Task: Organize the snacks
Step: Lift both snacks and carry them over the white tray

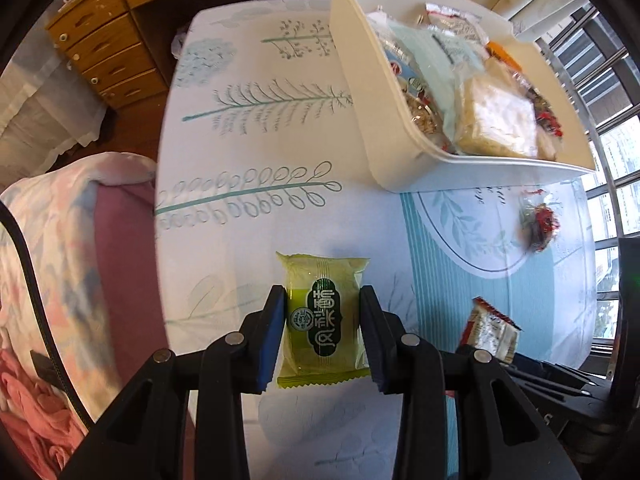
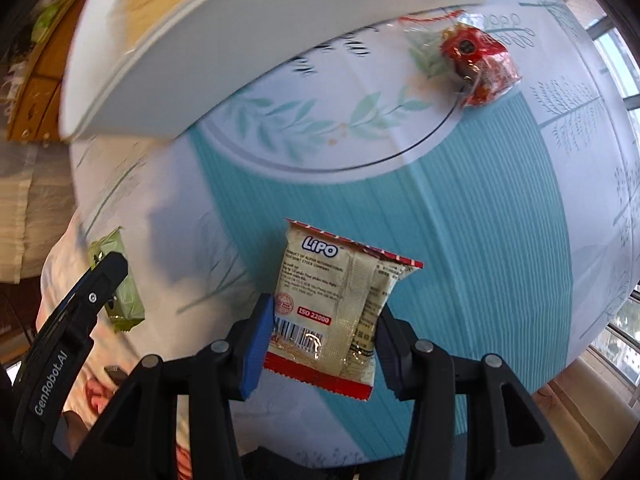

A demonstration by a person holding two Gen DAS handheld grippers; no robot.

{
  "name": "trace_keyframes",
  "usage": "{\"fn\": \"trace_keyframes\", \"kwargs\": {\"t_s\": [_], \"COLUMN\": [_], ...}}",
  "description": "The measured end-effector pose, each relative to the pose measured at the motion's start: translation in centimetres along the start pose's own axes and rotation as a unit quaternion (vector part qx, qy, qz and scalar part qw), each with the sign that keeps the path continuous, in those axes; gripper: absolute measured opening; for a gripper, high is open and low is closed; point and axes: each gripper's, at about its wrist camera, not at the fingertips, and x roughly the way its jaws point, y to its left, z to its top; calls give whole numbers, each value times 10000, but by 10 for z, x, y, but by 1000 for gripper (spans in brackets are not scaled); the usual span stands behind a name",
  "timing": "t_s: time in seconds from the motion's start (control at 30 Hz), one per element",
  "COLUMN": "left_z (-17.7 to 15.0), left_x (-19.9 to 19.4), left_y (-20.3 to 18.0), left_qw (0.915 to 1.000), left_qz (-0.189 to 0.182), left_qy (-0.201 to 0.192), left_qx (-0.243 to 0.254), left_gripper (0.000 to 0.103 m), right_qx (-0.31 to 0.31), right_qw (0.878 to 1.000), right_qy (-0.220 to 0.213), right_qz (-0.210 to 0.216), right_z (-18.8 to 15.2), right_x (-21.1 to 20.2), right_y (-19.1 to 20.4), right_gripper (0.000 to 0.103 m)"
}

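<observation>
A table with a leaf-print cloth (image 1: 256, 152) fills both pictures, with wooden drawers (image 1: 100, 48) behind it and windows off to one side. The white bin (image 1: 360, 92) sits on the cloth, and it is already holding a heap of snack packs. So a good part of the tidying looks done.

Three snacks are still out of the bin. The left gripper (image 1: 323, 328) is pinching a green cake pack (image 1: 322, 316) by its two sides, on the near side of the bin and well away from it. The pack looks lifted off the cloth. The right gripper (image 2: 325, 340) is pinching a cream and red biscuit pack (image 2: 340, 308) the same way, also on the near side of the bin. A red candy bag (image 2: 476, 64) lies on the cloth just beside the bin, and nobody is touching it. I think both held packs go into the bin next, then the candy bag.

The left view looks down into the bin and shows what is inside. The right view only shows the bin's outer wall, blurry, but it shows the candy bag up close and the writing on the biscuit pack. It also shows the left gripper from the side.
</observation>
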Motion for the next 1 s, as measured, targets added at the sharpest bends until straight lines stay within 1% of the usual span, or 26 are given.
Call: {"fn": "trace_keyframes", "kwargs": {"t_s": [0.13,0.27,0.3,0.37,0.43,0.57,0.63,0.7,0.8,1.0], "left_z": [-5,2,4,10,17,32,40,48,60,83], "left_x": [-34,-65,-71,-88,-98,-127,-139,-147,-156,-160], "left_y": [-7,-15,-17,-23,-28,-41,-49,-55,-65,-86], "left_qw": [9998,9994,9992,9986,9980,9955,9941,9927,9901,9865], "left_qz": [21,-2,-19,-45,-75,-126,-134,-106,-82,-44], "left_qy": [-135,-297,-337,-466,-570,-837,-981,-1094,-1261,-1418], "left_qx": [-115,-177,-204,-247,-278,-415,-450,-491,-612,-817], "left_gripper": [35,35,35,35,35,35,35,35,35,35], "right_qx": [-268,-575,-636,-779,-943,-1295,-1472,-1626,-1823,-2046], "right_qw": [9995,9977,9971,9954,9930,9865,9820,9773,9708,9613], "right_qy": [-21,-246,-310,-450,-610,-939,-1129,-1312,-1514,-1790], "right_qz": [164,258,295,343,366,339,343,355,377,453], "right_z": [-10,-11,-7,-7,13,24,26,36,46,73], "right_x": [-12,-36,-34,-48,-70,-106,-129,-145,-167,-187], "right_y": [14,25,11,16,6,-3,-11,-16,-24,-38], "right_gripper": [48,48,48,48,48,48,48,48,48,48]}}
